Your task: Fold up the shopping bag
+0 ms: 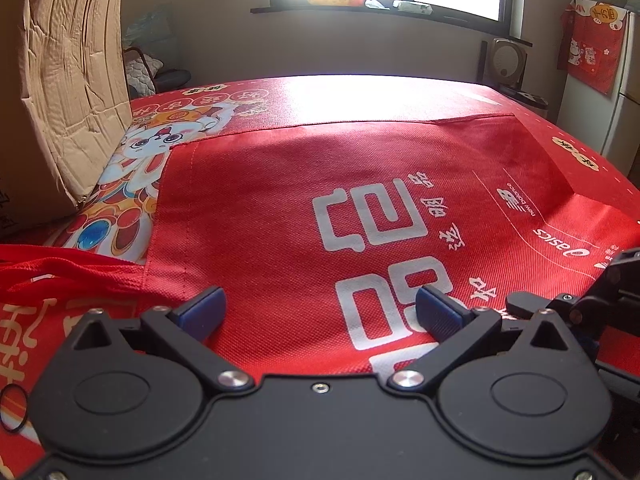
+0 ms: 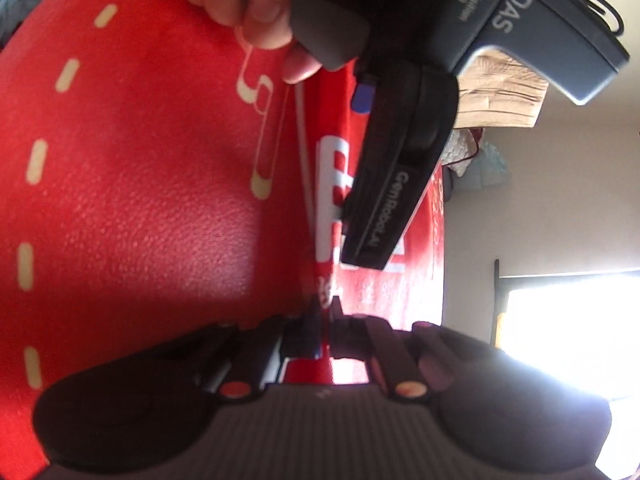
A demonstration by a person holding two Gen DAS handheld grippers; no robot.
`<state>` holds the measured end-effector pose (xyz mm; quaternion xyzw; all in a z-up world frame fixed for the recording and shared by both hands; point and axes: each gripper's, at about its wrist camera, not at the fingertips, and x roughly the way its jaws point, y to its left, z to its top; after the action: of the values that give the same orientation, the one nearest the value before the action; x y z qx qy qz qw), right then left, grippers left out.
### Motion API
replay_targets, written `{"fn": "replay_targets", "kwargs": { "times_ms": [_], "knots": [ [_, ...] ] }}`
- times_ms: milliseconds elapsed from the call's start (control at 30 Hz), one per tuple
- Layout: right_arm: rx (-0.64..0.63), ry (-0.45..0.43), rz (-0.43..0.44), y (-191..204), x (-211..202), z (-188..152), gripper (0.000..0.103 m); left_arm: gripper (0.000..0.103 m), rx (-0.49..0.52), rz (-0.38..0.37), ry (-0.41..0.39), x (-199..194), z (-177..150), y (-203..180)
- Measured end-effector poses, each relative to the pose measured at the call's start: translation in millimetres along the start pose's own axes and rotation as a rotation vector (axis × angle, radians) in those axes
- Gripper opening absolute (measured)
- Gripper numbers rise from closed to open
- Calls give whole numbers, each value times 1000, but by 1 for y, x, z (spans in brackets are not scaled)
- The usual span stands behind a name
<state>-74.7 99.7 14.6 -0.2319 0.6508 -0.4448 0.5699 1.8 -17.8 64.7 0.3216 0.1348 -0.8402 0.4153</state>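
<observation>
Lying flat on red tablecloth (image 1: pixel 360 92): red woven shopping bag (image 1: pixel 280 208), "asics" and "new balance" at 3 o'clock; left gripper (image 1: pixel 320 312) open above it. Right wrist view: right gripper (image 2: pixel 326 312) pinching bag edge; "GenRobot.AI", "DAS" on left gripper at 12 o'clock.

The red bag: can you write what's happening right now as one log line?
step: grab edge to fold | right gripper: shut on red bag edge | left gripper: open over bag | bag: flat on table
</observation>
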Motion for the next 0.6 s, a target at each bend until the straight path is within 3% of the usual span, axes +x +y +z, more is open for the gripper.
{"fn": "replay_targets", "kwargs": {
  "times_ms": [600],
  "knots": [
    [13,-25,0,-5,3,-12,6,103,0,-2,-1,0,0,1]
  ]
}}
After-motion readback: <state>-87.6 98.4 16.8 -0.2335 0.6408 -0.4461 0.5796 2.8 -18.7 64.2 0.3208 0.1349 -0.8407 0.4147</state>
